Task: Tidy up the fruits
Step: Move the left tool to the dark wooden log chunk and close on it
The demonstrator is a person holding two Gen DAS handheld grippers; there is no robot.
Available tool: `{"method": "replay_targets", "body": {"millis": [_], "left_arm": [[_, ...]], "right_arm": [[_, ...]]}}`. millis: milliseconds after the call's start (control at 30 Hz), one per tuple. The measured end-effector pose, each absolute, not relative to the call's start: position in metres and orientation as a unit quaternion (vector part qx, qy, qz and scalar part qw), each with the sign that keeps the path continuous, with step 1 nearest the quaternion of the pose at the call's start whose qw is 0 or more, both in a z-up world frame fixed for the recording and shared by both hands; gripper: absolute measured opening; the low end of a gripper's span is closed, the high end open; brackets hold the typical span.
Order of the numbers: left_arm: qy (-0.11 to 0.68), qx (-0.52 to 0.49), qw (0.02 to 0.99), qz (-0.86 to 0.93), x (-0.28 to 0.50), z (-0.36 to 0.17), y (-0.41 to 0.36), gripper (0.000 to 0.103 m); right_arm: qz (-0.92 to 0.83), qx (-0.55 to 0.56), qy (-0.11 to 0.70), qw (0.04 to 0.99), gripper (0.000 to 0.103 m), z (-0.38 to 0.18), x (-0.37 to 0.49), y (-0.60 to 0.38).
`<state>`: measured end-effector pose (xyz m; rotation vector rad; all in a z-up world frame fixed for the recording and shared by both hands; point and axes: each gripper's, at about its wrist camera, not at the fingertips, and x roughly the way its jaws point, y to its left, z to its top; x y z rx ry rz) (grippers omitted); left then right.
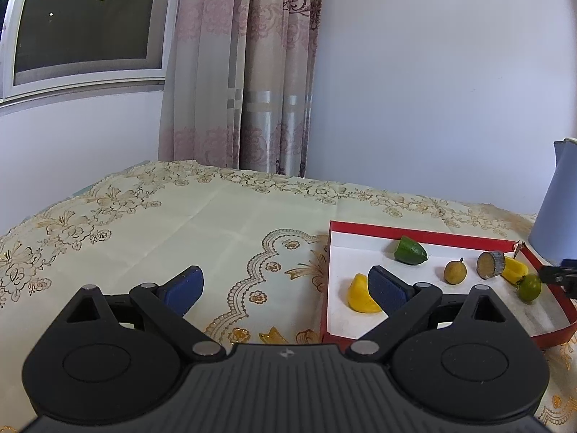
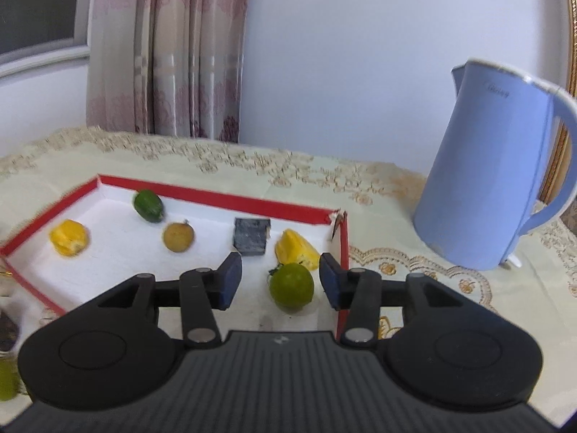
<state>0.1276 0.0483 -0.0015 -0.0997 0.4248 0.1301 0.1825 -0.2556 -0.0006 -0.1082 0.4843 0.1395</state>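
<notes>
A red-rimmed tray (image 1: 414, 230) (image 2: 216, 195) with a white floor holds several fruits. In it lie a green lime (image 2: 291, 285) (image 1: 529, 287), two yellow pieces (image 2: 69, 237) (image 2: 296, 249), a brown round fruit (image 2: 177, 237) (image 1: 455, 271), a dark green piece (image 2: 148, 205) (image 1: 410, 250) and a grey-skinned cut piece (image 2: 251, 235) (image 1: 490, 264). My right gripper (image 2: 280, 281) is open, its pads on either side of the lime, apart from it. My left gripper (image 1: 285, 290) is open and empty over the tablecloth beside the tray's left edge, one pad in front of a yellow piece (image 1: 360, 294).
A light blue kettle (image 2: 490, 176) (image 1: 555, 202) stands to the right of the tray. A floral tablecloth (image 1: 180, 223) covers the table. A curtain (image 1: 249, 65) and a window (image 1: 86, 18) are behind. Something green (image 2: 5, 382) shows at the right wrist view's lower left edge.
</notes>
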Motion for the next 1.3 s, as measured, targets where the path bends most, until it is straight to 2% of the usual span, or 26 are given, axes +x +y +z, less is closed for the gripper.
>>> {"method": "replay_targets", "body": {"millis": [167, 367, 467, 567, 700, 800, 1000, 1100, 1300], "left_arm": [[0.213, -0.044, 0.974, 0.066, 0.129, -0.003, 0.046, 0.099], [0.213, -0.039, 0.974, 0.066, 0.128, -0.004, 0.044, 0.099], [0.212, -0.04, 0.974, 0.066, 0.128, -0.004, 0.044, 0.099], [0.209, -0.039, 0.975, 0.067, 0.127, -0.004, 0.043, 0.099], [0.203, -0.04, 0.976, 0.062, 0.124, -0.002, 0.042, 0.099], [0.192, -0.045, 0.978, 0.062, 0.12, 0.004, 0.043, 0.099], [0.219, -0.051, 0.974, -0.007, 0.099, 0.011, 0.051, 0.099], [0.225, -0.022, 0.973, -0.045, 0.085, 0.008, 0.05, 0.099], [0.238, 0.08, 0.963, -0.094, 0.082, -0.011, 0.039, 0.099]], "right_arm": [[0.089, -0.074, 0.212, 0.97, 0.059, 0.01, 0.133, -0.247], [0.145, -0.073, 0.198, 0.967, 0.062, 0.005, 0.075, -0.231], [0.156, -0.068, 0.187, 0.968, 0.074, -0.002, 0.054, -0.224], [0.155, -0.071, 0.186, 0.968, 0.074, -0.007, 0.04, -0.218], [0.162, -0.088, 0.192, 0.964, 0.083, -0.013, 0.021, -0.209], [0.16, -0.094, 0.192, 0.964, 0.083, -0.016, 0.008, -0.201], [0.177, -0.094, 0.205, 0.958, 0.079, -0.021, -0.004, -0.192], [0.182, -0.088, 0.212, 0.956, 0.075, -0.024, -0.003, -0.191], [0.173, -0.087, 0.201, 0.96, 0.078, -0.023, -0.006, -0.192]]}}
